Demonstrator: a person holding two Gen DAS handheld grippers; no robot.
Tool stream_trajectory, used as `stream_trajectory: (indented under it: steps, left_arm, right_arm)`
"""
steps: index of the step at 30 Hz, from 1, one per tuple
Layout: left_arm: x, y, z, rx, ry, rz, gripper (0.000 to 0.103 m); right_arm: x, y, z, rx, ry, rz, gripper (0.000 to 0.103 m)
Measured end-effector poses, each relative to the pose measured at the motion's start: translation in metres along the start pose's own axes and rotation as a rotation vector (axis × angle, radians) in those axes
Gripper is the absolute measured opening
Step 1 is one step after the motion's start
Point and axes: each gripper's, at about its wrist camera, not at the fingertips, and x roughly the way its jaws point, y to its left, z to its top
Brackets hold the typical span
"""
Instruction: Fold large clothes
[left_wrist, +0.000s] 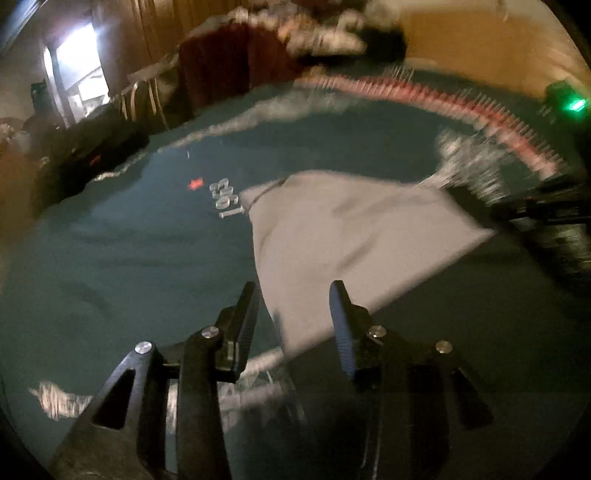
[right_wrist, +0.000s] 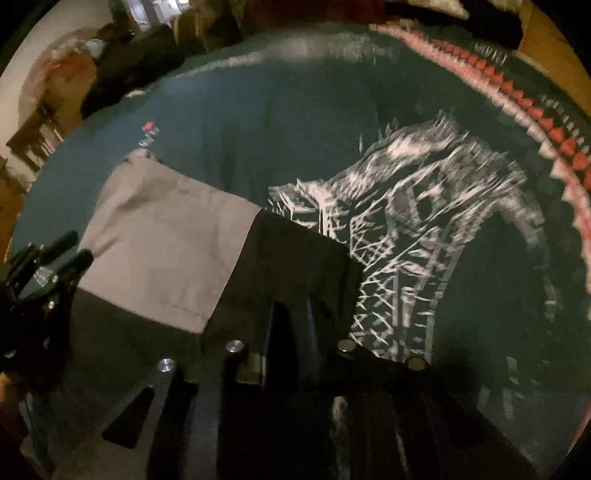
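Observation:
A grey and black garment lies on a teal printed blanket (left_wrist: 110, 258). Its grey part (left_wrist: 351, 236) is a folded panel; it also shows in the right wrist view (right_wrist: 162, 251), joined to a black part (right_wrist: 295, 258). My left gripper (left_wrist: 293, 295) is open, its fingertips over the near corner of the grey panel, holding nothing. My right gripper (right_wrist: 291, 310) hovers over the black part; its dark fingers blend with the cloth and the gap looks narrow. The left gripper appears at the left edge of the right wrist view (right_wrist: 70, 247).
The blanket has a white tower print (right_wrist: 406, 229) and a red and white border (right_wrist: 517, 85). Dark clothes and a maroon cloth (left_wrist: 229, 62) pile at the far edge. A black bag (left_wrist: 92, 147) sits at the left. Both views are motion-blurred.

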Motion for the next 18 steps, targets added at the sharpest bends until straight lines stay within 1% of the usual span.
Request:
stream_trajectory:
  steps: [1,2,3,4,5,6,7,8,9,10,11,12,13,14,15,16,17,18]
  left_arm:
    - [-0.02,0.0,-0.008,0.006,-0.035,-0.031,0.039]
    - [-0.04,-0.003,-0.023,0.024,-0.06,-0.06,0.041]
    - [-0.062,-0.008,-0.045,0.038,-0.054,-0.088,0.041]
    - [-0.071,-0.014,-0.06,0.044,-0.035,-0.121,0.042]
    - [-0.072,-0.02,-0.071,0.054,-0.007,-0.14,0.046]
    - [-0.071,-0.031,-0.092,0.089,0.057,-0.136,0.048]
    - [-0.068,-0.038,-0.109,0.103,0.082,-0.102,0.048]
    - [-0.071,-0.04,-0.12,0.083,0.069,-0.072,0.048]
    - [-0.075,-0.04,-0.118,0.068,0.071,-0.072,0.048]
    - [-0.08,-0.039,-0.112,0.05,0.084,-0.067,0.048]
    - [-0.088,-0.037,-0.106,0.027,0.082,-0.05,0.048]
    - [-0.107,-0.035,-0.098,-0.001,0.05,-0.02,0.048]
    - [-0.118,-0.031,-0.093,-0.011,0.031,-0.006,0.048]
    - [-0.136,-0.031,-0.089,-0.026,-0.002,0.015,0.049]
    - [-0.159,-0.027,-0.082,-0.048,-0.051,0.04,0.05]
    - [-0.186,-0.024,-0.075,-0.069,-0.121,0.064,0.052]
    - [-0.202,-0.021,-0.069,-0.08,-0.17,0.083,0.062]
    - [-0.229,-0.02,-0.06,-0.094,-0.243,0.114,0.082]
  right_arm:
    - [-0.015,0.004,-0.005,-0.004,-0.034,0.013,0.024]
    - [-0.035,0.01,-0.016,-0.011,-0.071,0.035,0.024]
    - [-0.049,0.016,-0.028,-0.035,-0.097,0.043,0.024]
    - [-0.063,0.026,-0.044,-0.064,-0.119,0.03,0.024]
    - [-0.079,0.039,-0.068,-0.087,-0.142,0.017,0.024]
    - [-0.086,0.046,-0.086,-0.088,-0.141,0.023,0.024]
    - [-0.09,0.051,-0.107,-0.084,-0.135,0.024,0.027]
    - [-0.09,0.054,-0.126,-0.075,-0.121,0.018,0.04]
    - [-0.077,0.056,-0.147,-0.065,-0.076,0.014,0.046]
    - [-0.065,0.058,-0.161,-0.067,-0.044,-0.001,0.049]
    - [-0.065,0.058,-0.17,-0.074,-0.076,-0.027,0.05]
    - [-0.07,0.061,-0.169,-0.082,-0.075,-0.054,0.05]
    - [-0.078,0.066,-0.165,-0.085,-0.061,-0.082,0.05]
    - [-0.096,0.073,-0.163,-0.086,-0.084,-0.096,0.05]
    - [-0.113,0.078,-0.162,-0.09,-0.123,-0.09,0.05]
    - [-0.14,0.088,-0.163,-0.103,-0.178,-0.093,0.051]
    - [-0.167,0.098,-0.165,-0.119,-0.232,-0.111,0.054]
    - [-0.195,0.106,-0.168,-0.129,-0.293,-0.131,0.056]
